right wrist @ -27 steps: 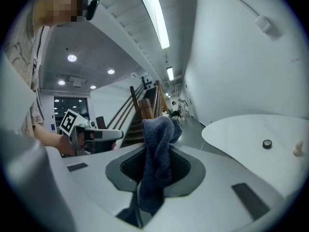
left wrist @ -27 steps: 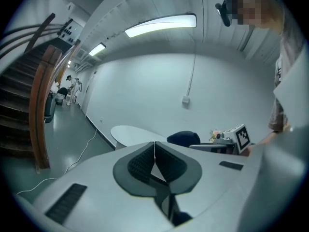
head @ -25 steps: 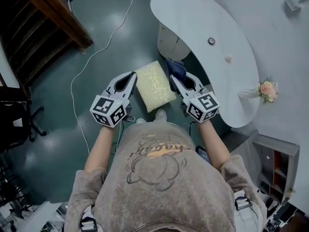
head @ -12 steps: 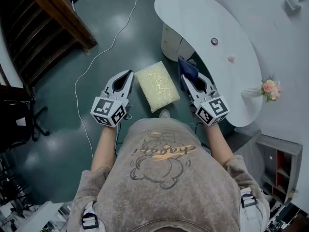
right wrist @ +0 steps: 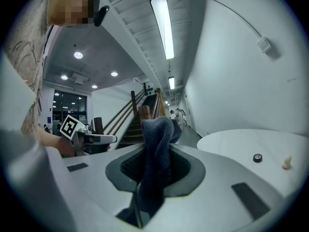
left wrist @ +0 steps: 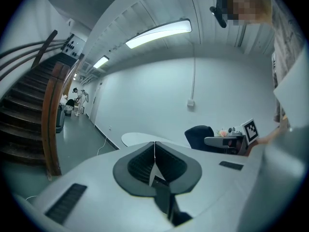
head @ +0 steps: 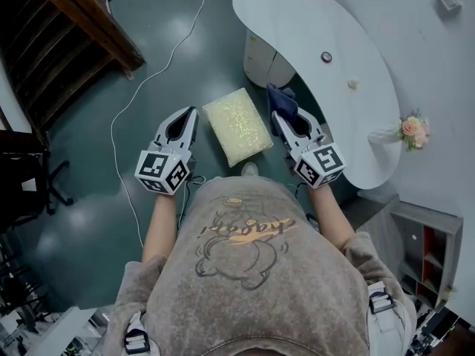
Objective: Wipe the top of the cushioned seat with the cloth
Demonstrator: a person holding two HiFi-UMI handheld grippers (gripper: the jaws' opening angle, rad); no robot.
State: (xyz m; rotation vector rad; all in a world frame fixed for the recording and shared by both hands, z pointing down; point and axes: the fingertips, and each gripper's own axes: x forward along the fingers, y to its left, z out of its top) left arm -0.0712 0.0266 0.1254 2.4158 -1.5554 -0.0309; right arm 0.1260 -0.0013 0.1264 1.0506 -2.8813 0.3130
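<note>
Right gripper (right wrist: 153,178) is clamped on the cloth (right wrist: 157,139) — dark blue, bunched up, a fat fold standing above the jaws and a tail hanging down between them. Left gripper (left wrist: 154,164) is closed on nothing, its jaws meeting along a thin seam. In the head view both are held out in front of the person, one on each side of the seat (head: 237,125), a pale yellow cushioned block on the dark floor, just left of the white table (head: 312,35). The cloth sits by the seat's far right corner and looks to be up off it, not touching, so I'd say the wiping hasn't begun. The cloth looks soft, limp and light, so it should flop and drag rather than push, but the grip is through the thick of the bunch and enough sticks out past the tips to work as a pad; no need to re-grip, just bring that fold down flat on the top. The seat top looks padded, so it will likely give under pressure, and gentle strokes should be enough. The block may be light, and on that smooth floor it could slide under a hard sweep — the empty left gripper is well placed to brace its left side, against the edge and not on the top that needs wiping
</note>
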